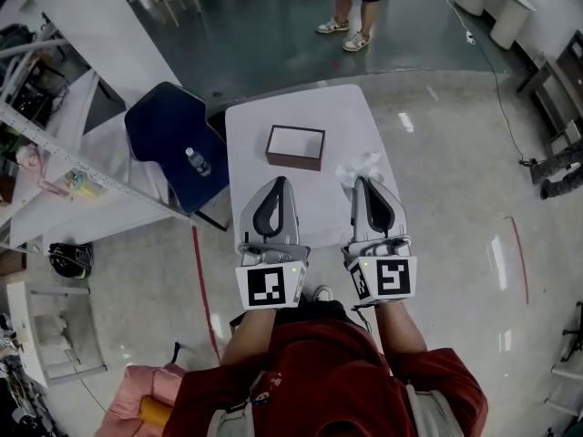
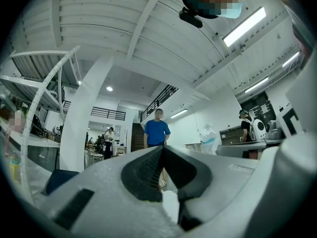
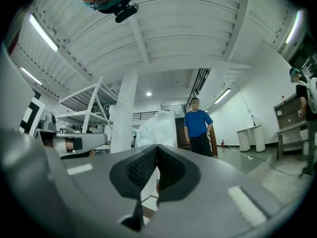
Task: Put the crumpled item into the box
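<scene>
The left claw [image 1: 277, 181] and right claw [image 1: 362, 180] are each pressed together, empty, side by side over the tabletop [image 1: 301, 107]. The crumpled item [image 1: 363, 164] lies just beyond the right claw's tip, right of the box [image 1: 295, 147].

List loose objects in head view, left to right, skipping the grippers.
water bottle → box → crumpled item

Left tongs [image 1: 278, 182]: I hold them pointing forward, jaws together.
Right tongs [image 1: 362, 181]: just beside the left, parallel, jaws together.
Forearms [image 1: 401, 321]: both stretched forward.
</scene>
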The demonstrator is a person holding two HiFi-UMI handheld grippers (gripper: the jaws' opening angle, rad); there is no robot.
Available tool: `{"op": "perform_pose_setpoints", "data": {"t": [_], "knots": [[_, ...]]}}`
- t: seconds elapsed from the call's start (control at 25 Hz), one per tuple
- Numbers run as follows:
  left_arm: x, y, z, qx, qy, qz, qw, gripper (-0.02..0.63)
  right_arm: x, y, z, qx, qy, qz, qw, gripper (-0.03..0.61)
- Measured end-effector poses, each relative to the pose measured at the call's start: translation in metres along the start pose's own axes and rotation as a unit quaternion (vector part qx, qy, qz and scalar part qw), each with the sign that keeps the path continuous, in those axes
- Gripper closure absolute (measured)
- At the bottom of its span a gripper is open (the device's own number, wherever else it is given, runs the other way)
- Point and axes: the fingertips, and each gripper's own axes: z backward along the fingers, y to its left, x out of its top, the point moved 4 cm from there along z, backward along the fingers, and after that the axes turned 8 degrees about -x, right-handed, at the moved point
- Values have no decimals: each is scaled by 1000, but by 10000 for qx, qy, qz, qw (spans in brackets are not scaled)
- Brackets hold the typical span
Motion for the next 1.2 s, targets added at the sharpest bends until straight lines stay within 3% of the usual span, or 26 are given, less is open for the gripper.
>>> {"op": "perform_pose_setpoints", "data": {"t": [0.12, 0.44, 1.04, 1.2], "knots": [[-6, 5, -4, 5, 107, -99, 9999, 611, -1, 0, -10, 56, -4, -30, 10000, 575], [-12, 26, -35, -15, -113, 65, 9999, 611, -13, 1, -45, 32, -5, 25, 10000, 575], [-35, 125, -110, 84, -148, 257, 9995, 611, -36, 31, -168, 142, 158, 232, 9995, 575], [-44, 142, -128, 96, -112, 93, 9998, 611, -48, 39, -193, 194, 263, 244, 9992, 575]]}}
